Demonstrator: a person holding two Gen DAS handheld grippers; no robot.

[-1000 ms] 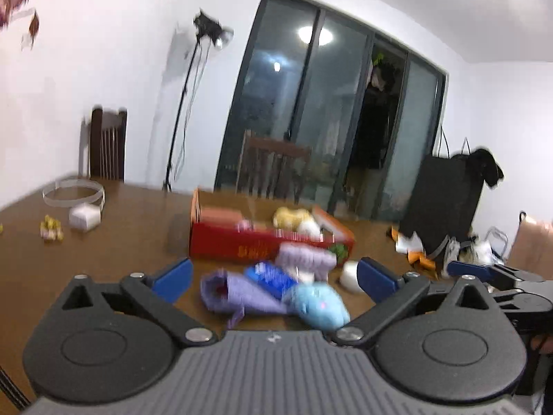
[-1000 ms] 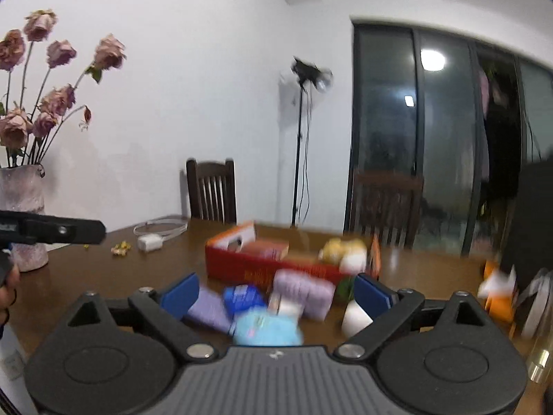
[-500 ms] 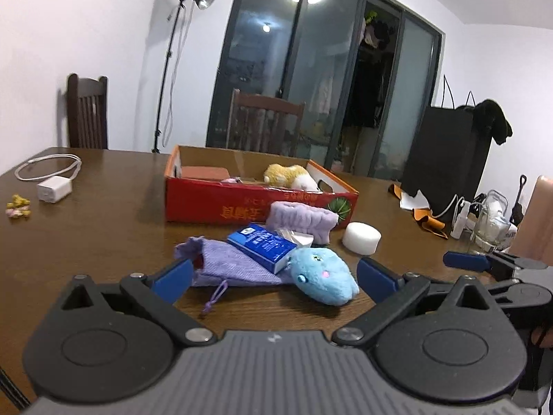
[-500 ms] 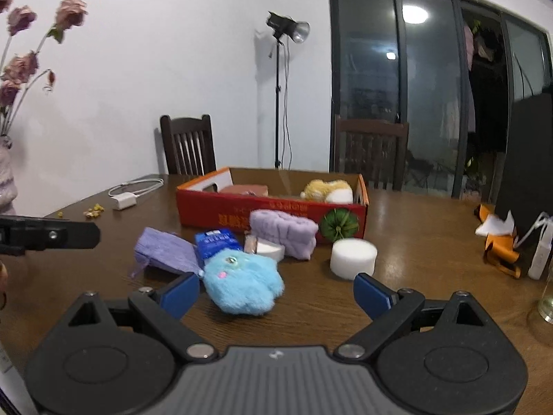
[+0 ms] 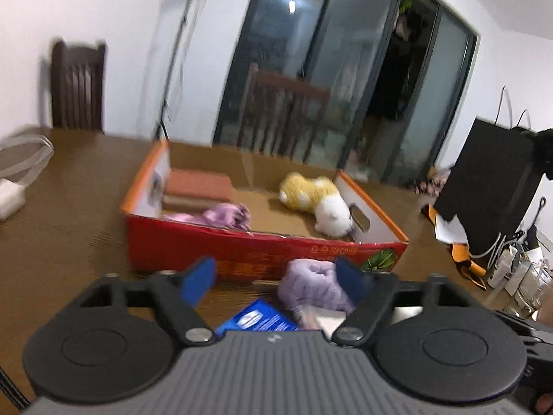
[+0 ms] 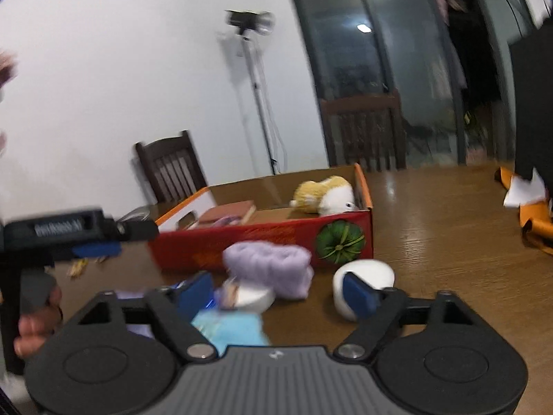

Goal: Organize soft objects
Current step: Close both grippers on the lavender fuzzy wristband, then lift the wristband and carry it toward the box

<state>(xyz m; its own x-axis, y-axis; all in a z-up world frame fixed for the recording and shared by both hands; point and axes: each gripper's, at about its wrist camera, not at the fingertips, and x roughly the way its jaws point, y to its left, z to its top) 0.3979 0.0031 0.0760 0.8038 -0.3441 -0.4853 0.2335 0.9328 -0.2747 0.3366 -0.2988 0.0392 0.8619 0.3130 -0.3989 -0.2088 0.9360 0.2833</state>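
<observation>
An open red cardboard box (image 5: 242,252) holds a yellow-and-white plush (image 5: 314,200), a brown pad (image 5: 200,186) and a pink cloth (image 5: 221,214). In front of it lie a lilac fluffy headband (image 5: 311,287) and a blue packet (image 5: 259,318). My left gripper (image 5: 276,278) is closing, with the headband against its right finger and no visible grip. My right gripper (image 6: 276,294) is also closing, low over the headband (image 6: 273,266), a white round puff (image 6: 366,273), a flat white pad (image 6: 252,297) and a light blue plush (image 6: 231,328). Nothing is pinched.
The left gripper (image 6: 100,242) and the hand (image 6: 34,325) holding it show at the left of the right wrist view. A white charger and cable (image 5: 13,173) lie far left on the wooden table (image 6: 449,228). Orange paper (image 6: 532,207) and a black bag (image 5: 494,186) sit at the right.
Both grippers have moved forward and lower towards the red box and their jaws have narrowed. The right wrist view has rolled. The blue plush has slipped under the left gripper's view.
</observation>
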